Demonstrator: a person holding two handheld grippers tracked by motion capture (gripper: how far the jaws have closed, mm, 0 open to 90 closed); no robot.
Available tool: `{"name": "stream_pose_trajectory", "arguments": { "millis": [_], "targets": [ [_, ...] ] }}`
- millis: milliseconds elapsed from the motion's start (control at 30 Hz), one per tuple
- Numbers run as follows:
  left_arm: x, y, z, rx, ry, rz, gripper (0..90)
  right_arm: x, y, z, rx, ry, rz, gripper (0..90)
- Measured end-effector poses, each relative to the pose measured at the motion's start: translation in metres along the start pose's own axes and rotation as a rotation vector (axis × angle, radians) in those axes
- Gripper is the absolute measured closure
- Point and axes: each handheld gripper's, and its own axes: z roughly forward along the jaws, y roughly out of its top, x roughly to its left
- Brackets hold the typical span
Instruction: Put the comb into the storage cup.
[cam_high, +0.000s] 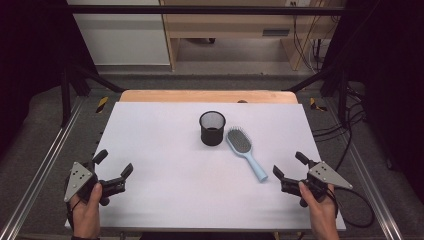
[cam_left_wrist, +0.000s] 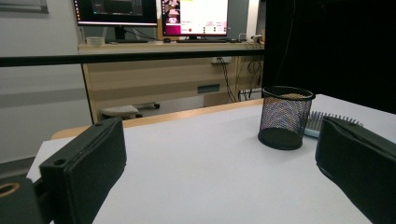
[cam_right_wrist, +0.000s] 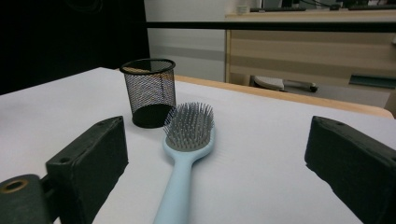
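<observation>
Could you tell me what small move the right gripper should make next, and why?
Probably ease the right gripper forward to the handle of the light blue hairbrush. Its jaws stand open and empty, the handle end points toward it, and the brush lies flat, bristles up, beside the upright black mesh cup, where it seems meant to go.

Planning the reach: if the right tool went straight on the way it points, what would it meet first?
Probably the light blue hairbrush: its handle lies between the open right tool jaws, the black mesh cup beyond.
</observation>
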Motion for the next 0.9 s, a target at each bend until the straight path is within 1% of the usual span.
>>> {"name": "stream_pose_trajectory", "arguments": {
  "millis": [133, 233, 267, 367, 433, 467, 500, 533, 567, 633, 700, 767, 800, 833, 867, 900],
  "targets": [
    [0.001, 0.0, 0.002, 0.002, -0.003, -0.005, 2.0, 0.0, 0.0, 0.001, 0.016, -0.008, 0.019, 4.4],
    [0.0, 0.0, 0.002, 0.002, -0.008, -0.004, 2.0, 0.001, 0.0, 0.001, 0.027, -0.019, 0.022, 3.8],
    [0.0, 0.0, 0.002, 0.004, -0.008, -0.003, 2.0, 0.001, 0.0, 0.001, 0.027, -0.019, 0.022, 3.8],
    [-0.001, -0.001, 0.001, 0.015, -0.003, 0.0, 2.0, 0.002, 0.002, 0.001, 0.032, -0.043, 0.032, 3.7],
    [-0.001, 0.0, 0.001, 0.015, -0.006, 0.002, 2.0, 0.004, 0.002, 0.001, 0.034, -0.043, 0.041, 3.0],
    [-0.001, 0.0, 0.001, 0.016, -0.006, 0.005, 2.0, 0.004, 0.001, 0.001, 0.034, -0.039, 0.051, 3.4],
    [-0.001, 0.0, 0.002, 0.016, -0.006, 0.005, 2.0, 0.006, 0.001, 0.002, 0.048, -0.039, 0.071, 4.5],
    [-0.001, 0.0, 0.002, 0.017, -0.007, 0.004, 2.0, 0.006, 0.001, 0.002, 0.048, -0.039, 0.071, 4.5],
    [-0.001, 0.0, 0.001, 0.016, -0.006, 0.005, 2.0, 0.008, 0.001, 0.002, 0.052, -0.049, 0.07, 5.5],
    [-0.001, 0.0, 0.001, 0.017, -0.005, 0.004, 2.0, 0.014, 0.003, 0.003, 0.051, -0.065, 0.05, 7.4],
    [-0.001, -0.001, 0.001, 0.019, -0.001, 0.004, 2.0, 0.02, 0.006, 0.006, 0.048, -0.052, 0.032, 7.8],
    [0.0, 0.0, 0.0, 0.02, 0.001, 0.006, 2.0, 0.025, 0.009, 0.009, 0.068, -0.046, 0.017, 7.7],
    [-0.001, 0.0, 0.0, 0.015, 0.001, 0.002, 2.0, 0.027, 0.013, 0.012, 0.096, -0.031, 0.017, 7.0],
    [-0.001, 0.0, -0.001, 0.014, 0.0, 0.001, 2.0, 0.027, 0.013, 0.012, 0.096, -0.031, 0.017, 7.0],
    [-0.001, 0.0, -0.001, 0.016, -0.001, 0.002, 2.0, 0.028, 0.018, 0.017, 0.137, -0.019, 0.031, 6.3],
    [0.0, -0.001, -0.001, 0.016, -0.001, 0.001, 2.0, 0.028, 0.018, 0.017, 0.137, -0.019, 0.031, 6.3]
  ]
}}
